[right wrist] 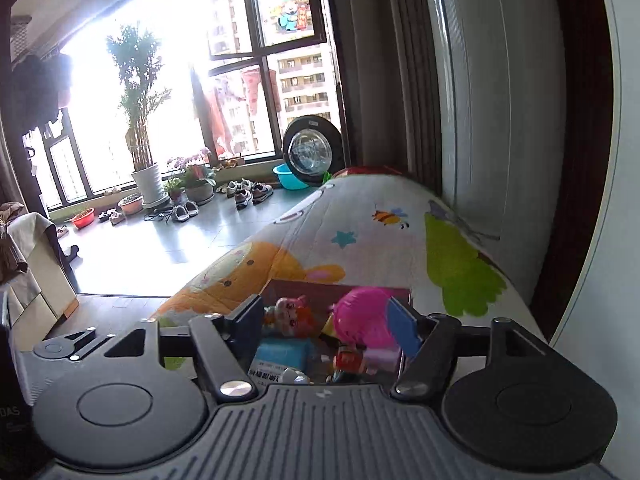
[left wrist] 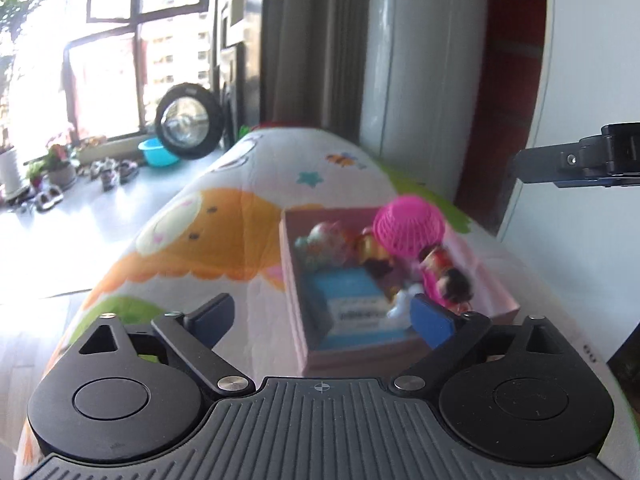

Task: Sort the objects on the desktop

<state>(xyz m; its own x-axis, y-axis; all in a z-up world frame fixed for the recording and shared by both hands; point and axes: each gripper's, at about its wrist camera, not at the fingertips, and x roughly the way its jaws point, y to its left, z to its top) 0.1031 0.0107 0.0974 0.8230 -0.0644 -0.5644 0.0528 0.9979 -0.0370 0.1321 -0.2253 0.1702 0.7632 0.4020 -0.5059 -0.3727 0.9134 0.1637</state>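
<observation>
The pink box (left wrist: 298, 280) sits on the cartoon-print cloth (left wrist: 224, 216) and it's packed: a pink mesh ball (left wrist: 408, 226), little dolls (left wrist: 444, 276) and a blue carton (left wrist: 352, 300). Left gripper (left wrist: 322, 314) is spread wide with nothing in it. Right gripper (right wrist: 328, 326) is open and empty too, hanging above the box.

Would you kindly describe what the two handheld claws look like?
Both look alike. The left claw and right claw each have a dark grey ribbed body, two round black discs, black linkage arms with silver pivot screws, and flat blue finger pads. A small crosshair mark sits on the body's front edge. No cables or sleeves show.
</observation>
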